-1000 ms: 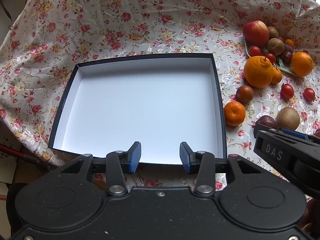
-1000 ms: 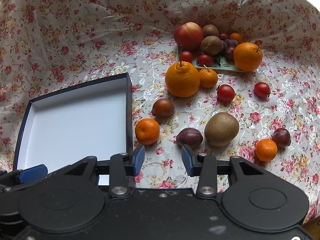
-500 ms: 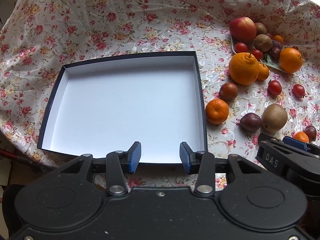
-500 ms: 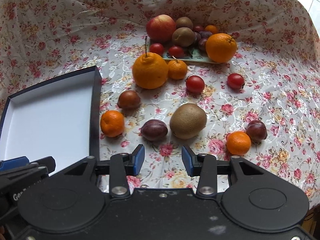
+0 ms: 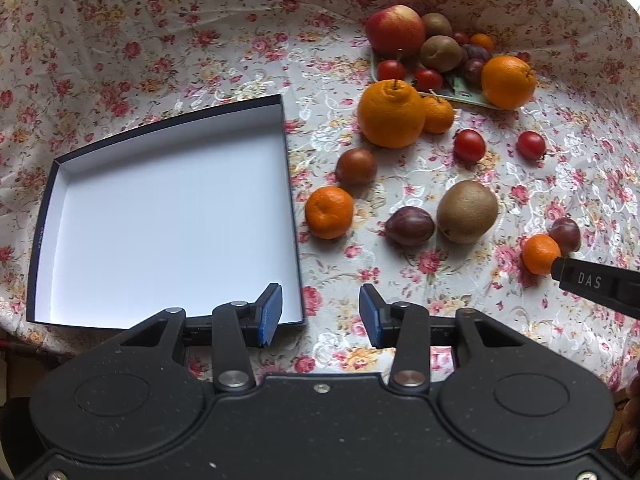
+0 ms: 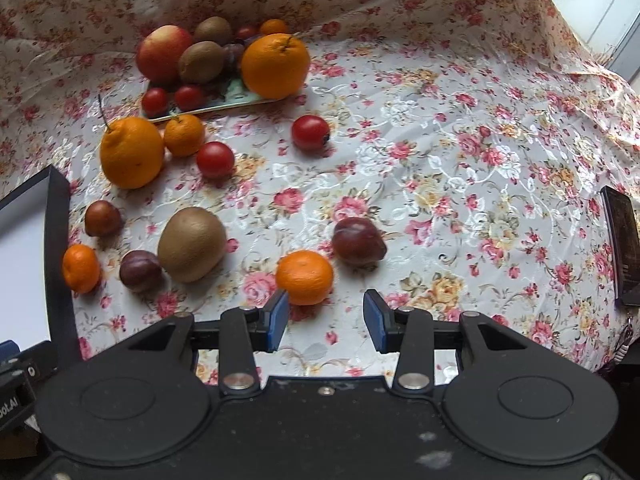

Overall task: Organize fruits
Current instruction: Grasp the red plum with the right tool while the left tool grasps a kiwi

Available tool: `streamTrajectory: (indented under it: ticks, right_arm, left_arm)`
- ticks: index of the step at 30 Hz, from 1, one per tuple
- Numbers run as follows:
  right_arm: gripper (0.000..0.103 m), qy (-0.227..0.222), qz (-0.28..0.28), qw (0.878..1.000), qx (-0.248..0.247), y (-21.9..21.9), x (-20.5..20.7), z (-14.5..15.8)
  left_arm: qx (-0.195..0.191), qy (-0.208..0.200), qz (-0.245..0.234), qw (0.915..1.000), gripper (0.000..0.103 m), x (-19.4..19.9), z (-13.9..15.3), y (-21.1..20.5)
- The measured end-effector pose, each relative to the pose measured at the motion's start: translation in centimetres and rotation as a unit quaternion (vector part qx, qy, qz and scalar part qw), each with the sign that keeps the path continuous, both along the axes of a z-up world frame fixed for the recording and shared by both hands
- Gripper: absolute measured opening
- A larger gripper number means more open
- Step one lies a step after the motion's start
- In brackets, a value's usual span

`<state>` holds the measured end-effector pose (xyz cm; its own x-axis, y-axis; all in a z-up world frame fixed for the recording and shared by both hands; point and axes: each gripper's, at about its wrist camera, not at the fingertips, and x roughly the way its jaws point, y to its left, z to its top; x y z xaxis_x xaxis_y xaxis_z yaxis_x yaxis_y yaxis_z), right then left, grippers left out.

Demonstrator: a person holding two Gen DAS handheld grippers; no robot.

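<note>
An empty white-lined box (image 5: 168, 220) with dark walls lies on the floral cloth, left of the scattered fruit. My left gripper (image 5: 320, 314) is open above the box's near right corner, holding nothing. My right gripper (image 6: 326, 320) is open just short of a small mandarin (image 6: 305, 277), with a dark plum (image 6: 359, 241) behind it. A kiwi (image 6: 191, 243), another plum (image 6: 140, 271) and a second mandarin (image 6: 81, 268) lie further left. A large knobbed orange (image 5: 390, 114) stands near a small plate (image 6: 208, 104) piled with fruit.
The plate carries an apple (image 6: 164, 54), kiwis, a round orange (image 6: 275, 65) and cherry tomatoes. Two loose tomatoes (image 6: 310, 132) lie mid-cloth. A dark phone (image 6: 622, 246) rests at the far right edge. The cloth rises in folds behind the fruit.
Both grippers have swung to the right. The box has slid left in both views, and the right gripper has closed in on the near mandarin. Both stay open.
</note>
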<state>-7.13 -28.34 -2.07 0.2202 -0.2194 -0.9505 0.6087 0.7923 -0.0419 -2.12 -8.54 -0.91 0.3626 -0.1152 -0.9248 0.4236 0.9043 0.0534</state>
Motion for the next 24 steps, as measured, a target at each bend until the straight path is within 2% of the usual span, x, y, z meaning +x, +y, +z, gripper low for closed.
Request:
streamTrajectory:
  ticks: [6, 16, 24]
  right_arm:
    - [0.043, 0.008, -0.017, 0.999, 0.033, -3.1, 0.9, -0.5]
    - [0.044, -0.002, -0.09, 0.99, 0.105, -7.7, 2.9, -1.4]
    - [0.043, 0.013, -0.09, 0.99, 0.11, -8.5, 3.4, -3.4]
  left_arm:
    - [-0.016, 0.041, -0.015, 0.9989, 0.05, 0.7, -0.3, -2.9]
    - [-0.02, 0.057, -0.074, 0.9955, 0.05, 2.7, -0.1, -9.5]
    - [-0.03, 0.075, -0.105, 0.9911, 0.05, 4.0, -1.9, -11.9]
